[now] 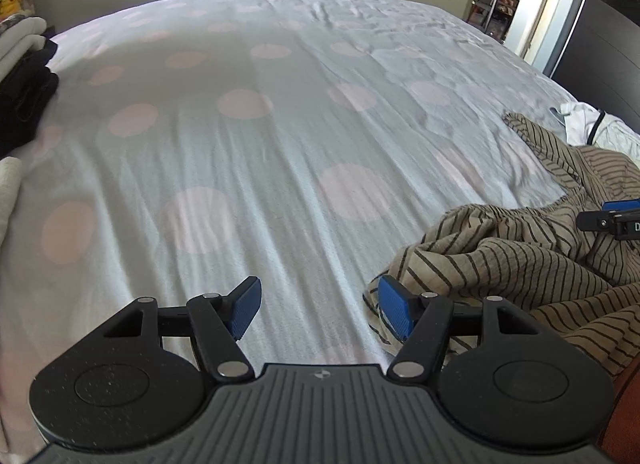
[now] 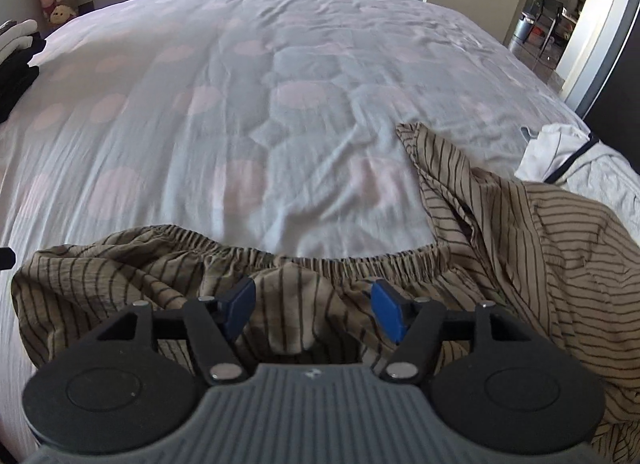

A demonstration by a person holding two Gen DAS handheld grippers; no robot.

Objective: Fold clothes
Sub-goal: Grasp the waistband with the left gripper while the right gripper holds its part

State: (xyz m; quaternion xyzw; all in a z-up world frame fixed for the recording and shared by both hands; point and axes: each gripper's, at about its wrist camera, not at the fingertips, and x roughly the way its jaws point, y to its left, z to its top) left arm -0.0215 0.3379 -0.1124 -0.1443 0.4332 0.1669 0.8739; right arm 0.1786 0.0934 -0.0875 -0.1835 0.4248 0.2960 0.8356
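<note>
Clearly, the striped trousers (image 2: 500, 232) lie crumpled on the near right part of the bed (image 2: 240, 124), with the elastic waistband (image 2: 360, 262) facing away. Both the left gripper (image 1: 320, 310) and the right gripper (image 2: 312, 308) stand wide apart and hold nothing. I judge the cloth thin, light and floppy, so the firmer waistband is the best place to pinch.

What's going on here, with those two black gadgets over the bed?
A person is folding laundry using a handheld gripper in each hand. The left gripper and the right gripper are both open, holding nothing. A crumpled tan striped garment lies unfolded on the polka-dot bedspread, with the right gripper just above its elastic waistband. Folded clothes are stacked at the far left.
</note>
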